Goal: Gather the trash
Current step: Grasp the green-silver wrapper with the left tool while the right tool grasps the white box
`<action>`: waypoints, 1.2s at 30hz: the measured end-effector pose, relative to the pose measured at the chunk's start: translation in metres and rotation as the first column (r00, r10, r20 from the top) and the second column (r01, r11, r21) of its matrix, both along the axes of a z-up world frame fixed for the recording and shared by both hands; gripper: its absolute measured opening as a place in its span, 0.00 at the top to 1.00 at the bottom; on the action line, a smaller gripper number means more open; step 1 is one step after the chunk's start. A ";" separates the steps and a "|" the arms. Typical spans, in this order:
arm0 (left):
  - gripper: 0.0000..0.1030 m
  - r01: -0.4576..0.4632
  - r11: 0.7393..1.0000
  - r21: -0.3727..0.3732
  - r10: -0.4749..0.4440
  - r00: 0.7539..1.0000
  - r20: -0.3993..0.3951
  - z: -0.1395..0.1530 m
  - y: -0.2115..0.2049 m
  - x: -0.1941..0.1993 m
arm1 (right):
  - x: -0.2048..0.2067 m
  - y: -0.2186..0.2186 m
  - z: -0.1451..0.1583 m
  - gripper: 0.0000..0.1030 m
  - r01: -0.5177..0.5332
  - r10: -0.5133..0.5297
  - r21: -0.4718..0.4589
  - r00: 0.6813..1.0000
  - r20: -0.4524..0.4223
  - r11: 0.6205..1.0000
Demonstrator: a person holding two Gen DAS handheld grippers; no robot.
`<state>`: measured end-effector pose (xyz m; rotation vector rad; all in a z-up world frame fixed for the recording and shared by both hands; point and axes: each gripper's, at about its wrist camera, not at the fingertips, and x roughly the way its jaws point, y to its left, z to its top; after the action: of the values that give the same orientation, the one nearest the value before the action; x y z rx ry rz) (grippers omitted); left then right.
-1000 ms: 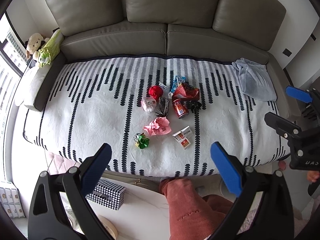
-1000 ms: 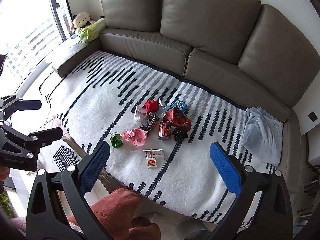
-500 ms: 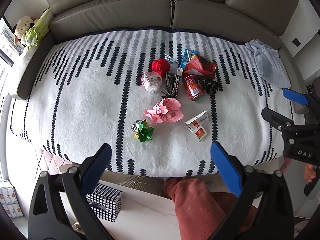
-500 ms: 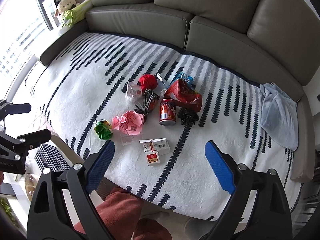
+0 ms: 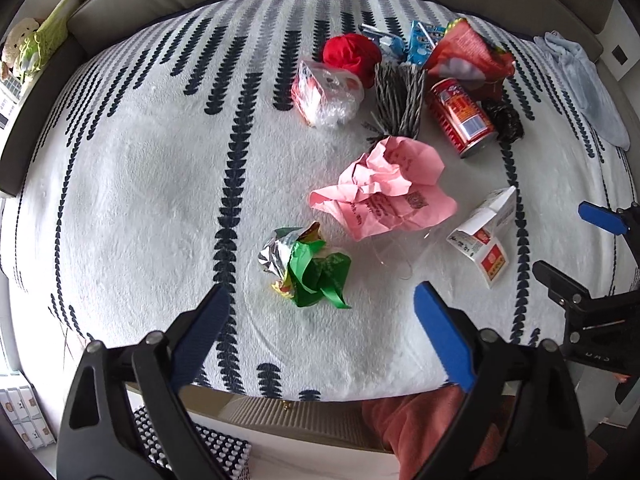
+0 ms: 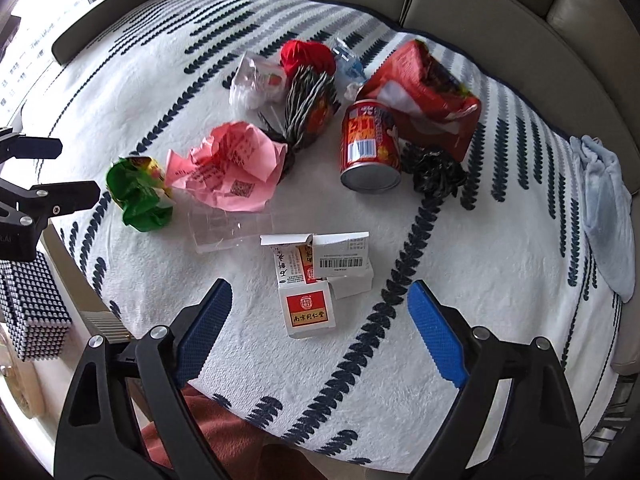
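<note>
The left claw [image 5: 320,328] hangs with its blue pads spread wide and nothing between them, above the near edge of the patterned blanket [image 5: 132,184] that covers the sofa seat; just beyond its tips lies the crumpled green wrapper [image 5: 308,268], apart from both pads. The right claw [image 6: 320,324] is likewise spread wide and empty, over the same near edge; the flattened white and red carton [image 6: 310,300] lies between and just past its pads, not touched by either.

The trash sits in a loose cluster around the middle of the blanket; beyond the green wrapper is the crumpled pink paper [image 5: 384,188], with a piece of clear plastic [image 6: 228,228] lying flat at its near side; toward the blanket's back edge lie a clear plastic bag [image 5: 328,92], a red ball of material [image 5: 350,52], a grey twisted bundle [image 5: 400,96], a red can [image 6: 370,148] on its side, a red snack bag [image 6: 424,92] touching the can, a black crumpled wad [image 6: 434,170] just beside the can, and a blue packet [image 5: 424,40] behind them.

A light blue cloth [image 6: 608,212] lies at the blanket's right edge, well apart from the cluster; a soft toy [image 5: 24,48] rests on the sofa arm at the left.
</note>
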<state>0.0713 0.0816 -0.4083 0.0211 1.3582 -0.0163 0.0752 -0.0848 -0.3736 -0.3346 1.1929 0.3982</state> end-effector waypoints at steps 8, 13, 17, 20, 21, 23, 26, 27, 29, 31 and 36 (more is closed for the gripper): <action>0.35 0.013 1.000 0.013 -0.013 1.000 -0.026 -0.064 0.015 0.006 | 0.001 0.013 -0.072 0.16 -0.020 0.020 -0.070 1.000 -0.002 0.997; 0.35 0.038 0.999 -0.018 -0.038 0.999 -0.011 -0.084 0.014 0.013 | 0.001 0.016 -0.092 0.16 -0.031 0.035 -0.107 0.999 0.028 0.994; 0.35 0.060 0.998 -0.007 -0.060 0.998 0.000 -0.093 0.009 0.020 | 0.004 0.018 -0.102 0.31 -0.043 0.045 -0.101 0.999 0.016 0.994; 0.36 0.073 0.997 -0.004 -0.073 0.997 0.011 -0.092 0.008 0.021 | 0.004 0.024 -0.114 0.49 -0.071 0.068 -0.106 0.997 -0.029 0.992; 0.38 0.076 0.997 -0.005 -0.076 0.997 0.011 -0.092 0.009 0.022 | 0.002 0.026 -0.116 0.49 -0.077 0.075 -0.112 0.997 -0.023 0.991; 0.39 0.080 0.997 -0.011 -0.080 0.997 0.011 -0.091 0.010 0.022 | 0.001 0.029 -0.117 0.53 -0.089 0.087 -0.115 0.996 -0.017 0.989; 0.44 0.087 0.996 -0.014 -0.087 0.996 0.014 -0.093 0.013 0.023 | -0.003 0.033 -0.117 0.56 -0.093 0.092 -0.113 0.996 -0.014 0.989; 0.46 0.088 0.996 -0.015 -0.088 0.996 0.014 -0.093 0.014 0.025 | -0.003 0.033 -0.117 0.56 -0.094 0.093 -0.113 0.996 -0.013 0.989; 0.48 0.086 0.996 -0.018 -0.086 0.996 0.013 -0.092 0.016 0.027 | -0.006 0.035 -0.118 0.57 -0.090 0.089 -0.106 0.996 -0.016 0.990; 0.51 0.085 0.996 -0.015 -0.084 0.996 0.015 -0.090 0.015 0.026 | -0.012 0.034 -0.119 0.57 -0.086 0.085 -0.095 0.996 -0.015 0.992; 0.56 0.072 0.997 -0.022 -0.071 0.997 0.018 -0.084 0.017 0.017 | -0.015 0.020 -0.107 0.57 -0.084 0.083 -0.080 0.996 -0.013 0.993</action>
<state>0.0885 0.0991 -0.4926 0.0505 1.3390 -0.0917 0.0605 -0.0648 -0.4810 -0.4540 1.2095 0.4259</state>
